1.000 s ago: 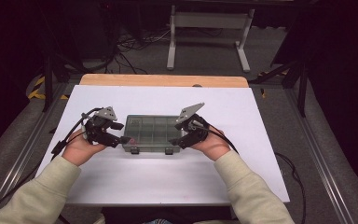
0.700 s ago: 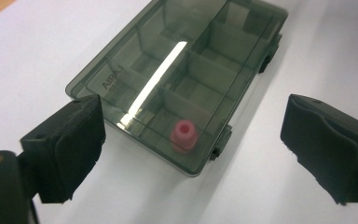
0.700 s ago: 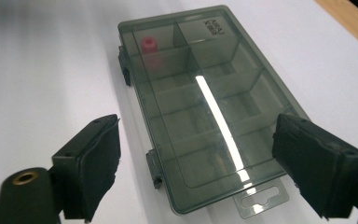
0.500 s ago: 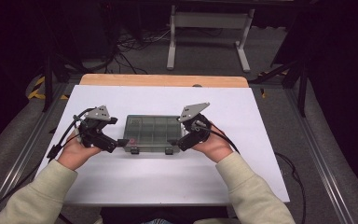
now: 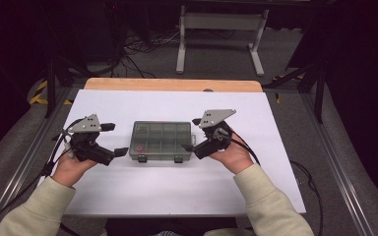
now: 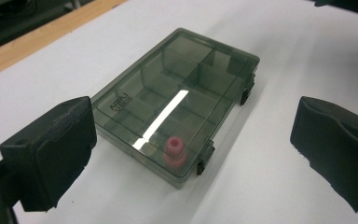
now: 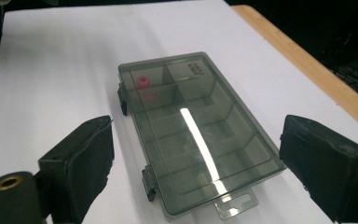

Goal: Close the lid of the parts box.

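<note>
Two hand-held grippers, the left [image 5: 113, 140] and the right [image 5: 193, 133], have drawn back from the smoky translucent plastic compartment box [image 5: 161, 141], jaws apart and empty; it lies shut mid-worktop [image 5: 256, 182], so we judge it released.

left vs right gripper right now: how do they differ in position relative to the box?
The left gripper sits off the organizer box's left end with a clear gap of white table between them; the right gripper sits at the box's right end, its lower jaw about at the edge. The left gripper's end of the box holds the pink piece; the right's end has the hang tab. Both are open, holding nothing.
</note>
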`<state>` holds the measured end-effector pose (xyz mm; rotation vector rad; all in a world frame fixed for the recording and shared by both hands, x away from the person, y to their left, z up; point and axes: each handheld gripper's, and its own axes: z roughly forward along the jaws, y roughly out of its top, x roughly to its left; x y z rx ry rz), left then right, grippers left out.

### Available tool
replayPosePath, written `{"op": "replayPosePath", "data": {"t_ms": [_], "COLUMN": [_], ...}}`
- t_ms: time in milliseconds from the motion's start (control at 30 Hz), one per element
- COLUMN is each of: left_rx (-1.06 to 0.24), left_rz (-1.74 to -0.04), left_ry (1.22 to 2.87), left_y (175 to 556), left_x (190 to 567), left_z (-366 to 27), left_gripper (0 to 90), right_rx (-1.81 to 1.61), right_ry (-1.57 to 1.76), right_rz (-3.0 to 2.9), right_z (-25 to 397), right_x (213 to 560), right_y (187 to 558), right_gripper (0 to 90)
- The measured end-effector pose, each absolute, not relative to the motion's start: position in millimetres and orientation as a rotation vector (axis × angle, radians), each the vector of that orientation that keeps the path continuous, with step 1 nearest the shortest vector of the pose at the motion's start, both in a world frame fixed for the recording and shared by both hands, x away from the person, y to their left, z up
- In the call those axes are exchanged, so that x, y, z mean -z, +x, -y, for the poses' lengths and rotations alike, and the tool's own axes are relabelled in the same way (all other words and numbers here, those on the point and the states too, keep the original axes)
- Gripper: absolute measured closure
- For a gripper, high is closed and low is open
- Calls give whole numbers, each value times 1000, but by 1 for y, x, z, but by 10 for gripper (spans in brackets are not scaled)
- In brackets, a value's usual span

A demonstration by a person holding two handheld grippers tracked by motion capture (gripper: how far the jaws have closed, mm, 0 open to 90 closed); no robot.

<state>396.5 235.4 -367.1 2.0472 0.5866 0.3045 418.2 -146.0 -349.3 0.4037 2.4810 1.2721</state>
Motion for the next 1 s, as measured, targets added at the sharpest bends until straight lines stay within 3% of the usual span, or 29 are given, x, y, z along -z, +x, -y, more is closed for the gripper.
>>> {"op": "replayPosePath", "data": {"t_ms": [500,1000], "left_rx": [-395,-407], "left_rz": [-571,-598], "left_ry": [1822,1764], "left_y": [370,361], "left_x": [385,421], "left_z": [-266,-274], "left_gripper": [8,10], "right_rx": [-1422,-1472], "right_ry": [442,515], "right_rz": [-2309,-2222], "right_z": [188,222], "right_x": [355,392], "right_y": [398,384], "right_gripper": [81,46]}}
